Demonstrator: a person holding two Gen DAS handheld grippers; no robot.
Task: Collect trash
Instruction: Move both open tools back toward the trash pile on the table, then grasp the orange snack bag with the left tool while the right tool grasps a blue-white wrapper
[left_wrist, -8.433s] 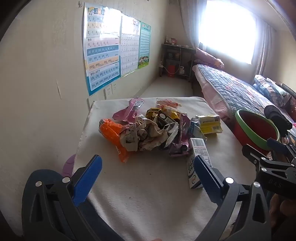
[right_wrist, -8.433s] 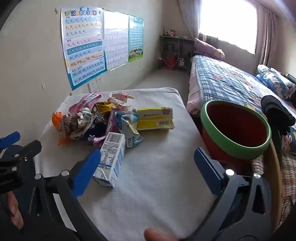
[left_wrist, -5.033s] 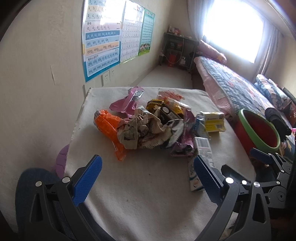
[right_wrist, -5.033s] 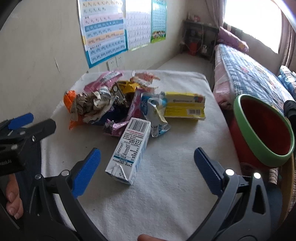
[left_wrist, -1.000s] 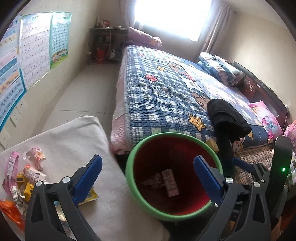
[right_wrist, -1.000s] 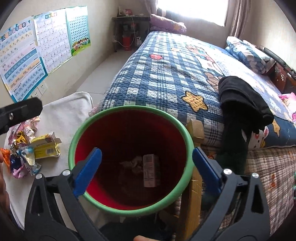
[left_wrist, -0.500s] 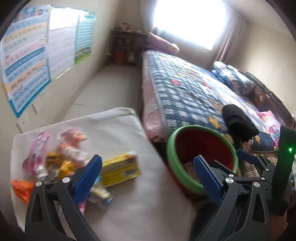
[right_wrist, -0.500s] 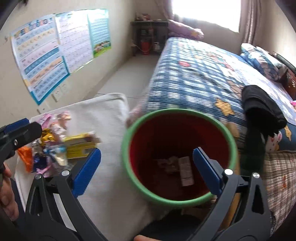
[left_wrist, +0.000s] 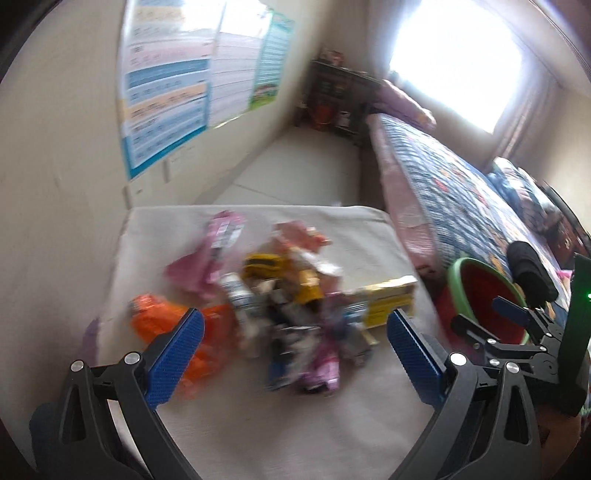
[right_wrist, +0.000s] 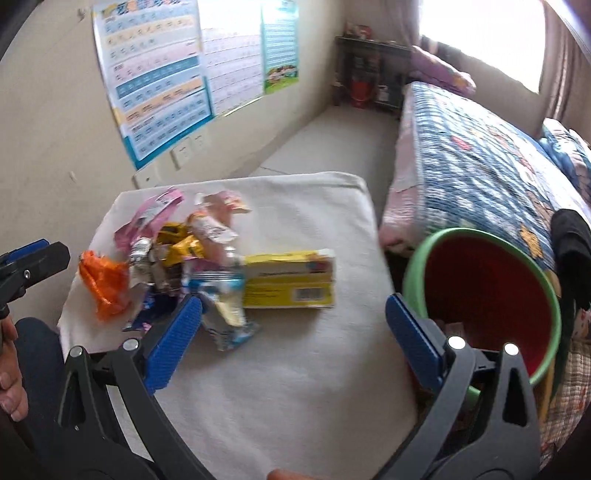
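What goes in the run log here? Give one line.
left claw: open, empty | right claw: open, empty | trash pile: on table | bin: beside table

We have a white cloth-covered table (right_wrist: 295, 369) in front of us, standing against the cream wall (right_wrist: 55, 129) on its left. On the table's far left part sits a heap of crumpled snack wrappers (right_wrist: 166, 258), with an orange foil bag (right_wrist: 105, 282) at its left edge and a yellow cardboard carton (right_wrist: 291, 280) lying flat at its right edge. Off the table's right side stands a red bucket with a green rim (right_wrist: 484, 288), and behind that bucket runs a bed with a blue checked quilt (right_wrist: 480, 166). Paper wall charts (right_wrist: 166, 74) hang on the wall behind the heap.
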